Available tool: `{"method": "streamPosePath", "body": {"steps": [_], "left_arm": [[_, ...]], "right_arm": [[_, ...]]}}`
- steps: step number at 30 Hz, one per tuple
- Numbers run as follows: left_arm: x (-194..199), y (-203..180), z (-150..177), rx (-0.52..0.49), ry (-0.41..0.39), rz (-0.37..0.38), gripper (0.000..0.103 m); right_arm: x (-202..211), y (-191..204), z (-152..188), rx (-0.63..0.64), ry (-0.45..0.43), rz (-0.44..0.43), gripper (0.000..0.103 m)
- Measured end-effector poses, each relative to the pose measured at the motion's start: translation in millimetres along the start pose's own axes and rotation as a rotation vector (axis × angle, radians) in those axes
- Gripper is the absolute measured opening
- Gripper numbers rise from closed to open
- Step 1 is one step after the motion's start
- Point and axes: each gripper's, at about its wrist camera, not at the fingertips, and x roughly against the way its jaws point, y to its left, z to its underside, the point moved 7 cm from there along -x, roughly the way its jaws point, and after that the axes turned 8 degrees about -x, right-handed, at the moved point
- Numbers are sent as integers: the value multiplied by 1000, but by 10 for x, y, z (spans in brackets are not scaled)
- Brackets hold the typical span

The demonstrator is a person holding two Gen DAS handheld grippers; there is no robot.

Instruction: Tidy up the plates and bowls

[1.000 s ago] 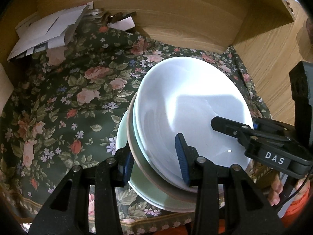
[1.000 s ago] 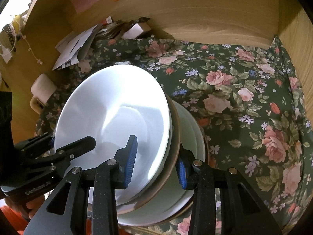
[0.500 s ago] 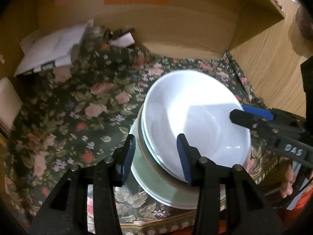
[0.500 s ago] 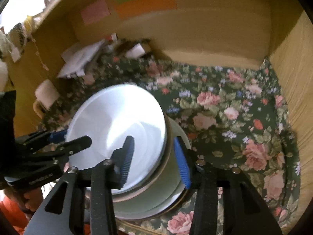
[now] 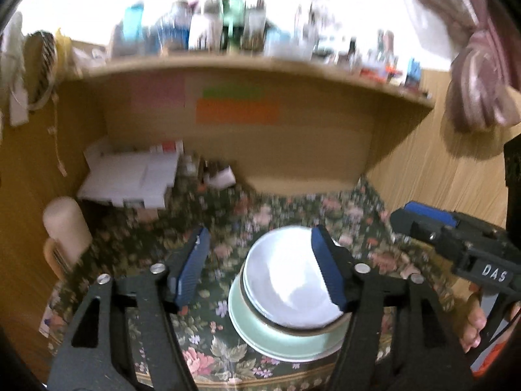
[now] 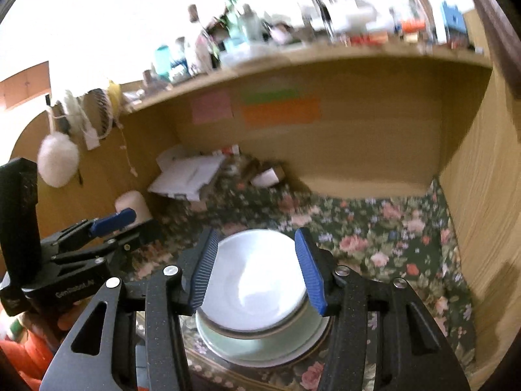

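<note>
On the floral tablecloth (image 5: 228, 221), at the near edge of the desk, sits a stack of dishes: a white bowl (image 5: 286, 280) lies uppermost, nested in a brown-rimmed dish (image 5: 293, 327) whose shape cannot be told, and both rest on a pale green plate (image 5: 260, 339). In the left wrist view the stack lies at about 5 o'clock from picture centre; in the right wrist view it lies at 6 o'clock. The left gripper (image 5: 257, 267) has just been opening; its blue pads stand well apart, nothing is clamped between them, and the bowl shows beyond the right-hand pad without contact. The right gripper (image 6: 257, 267) has likewise just been opening; its pads frame the bowl from above but grip nothing. Each gripper appears in the other's view: the right one at 3 o'clock, the left one at 9 o'clock. The cloth covers a wooden desk recess closed by a back panel (image 6: 374, 137) and a side wall (image 6: 482, 228) at 3 o'clock. Pink, green and orange sticky notes (image 6: 280, 109) are fixed to the back panel at 12 o'clock. White papers (image 5: 130, 176) are piled at 10 o'clock in the far corner. A cream cylinder (image 5: 65, 224) stands at 9 o'clock. A shelf (image 5: 260, 65) above carries blurred bottles (image 5: 228, 16) against bright light.
</note>
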Motion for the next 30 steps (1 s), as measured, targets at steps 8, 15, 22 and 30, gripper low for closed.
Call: {"method": "streamPosePath", "body": {"steps": [8,15,22,30], "left_arm": [[349,-56,-88,-1,-122,-37,83],[417,-54,-58,11,-161,-61,94],[429,-36,-46,17,-171,-63,98],[424,-58,-25,19,-164,-58,99]], "right_arm": [[272,113,-45,38,-118,21,75],[434,122,-59,51,-192,54,102],[427,86,-19,25,-183,40,103],[396,74,6,23,-172,32,103]]}}
